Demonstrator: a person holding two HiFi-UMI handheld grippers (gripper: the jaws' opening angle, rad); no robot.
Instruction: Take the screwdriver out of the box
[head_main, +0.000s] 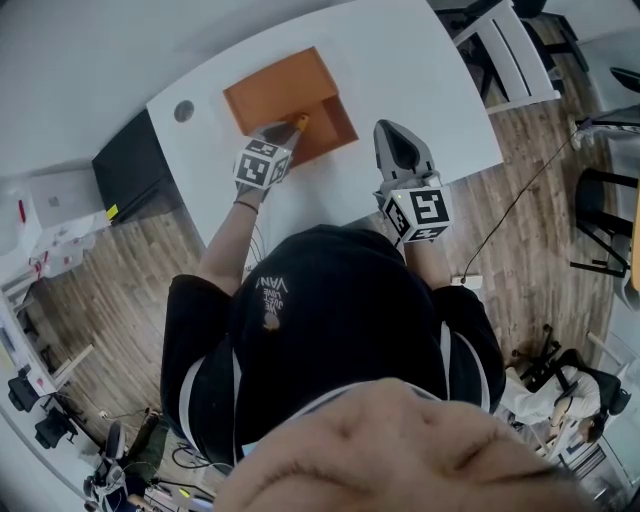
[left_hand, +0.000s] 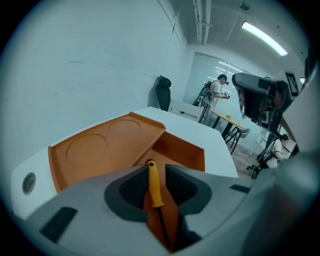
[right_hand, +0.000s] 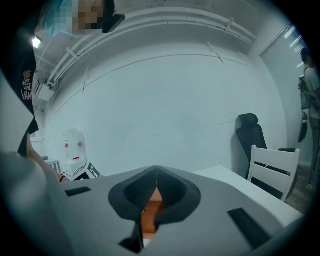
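An orange box (head_main: 335, 125) stands on the white table (head_main: 430, 80) with its lid (head_main: 275, 88) folded back flat. My left gripper (head_main: 285, 132) hangs over the box's near left edge. In the left gripper view its jaws (left_hand: 156, 167) stand a little apart, wider than the thin yellow-handled screwdriver (left_hand: 154, 185) that lies between them, close along the left jaw, with the box floor (left_hand: 182, 150) behind it. The handle's end (head_main: 299, 123) shows over the box rim. My right gripper (head_main: 392, 128) rests to the right of the box, shut with nothing in it (right_hand: 157, 170).
A round cable hole (head_main: 184, 111) sits in the table's far left corner. A black cabinet (head_main: 135, 165) stands left of the table and a white chair (head_main: 510, 50) to its right. Farther back in the room are an office chair (left_hand: 162, 92) and a person (left_hand: 217, 92).
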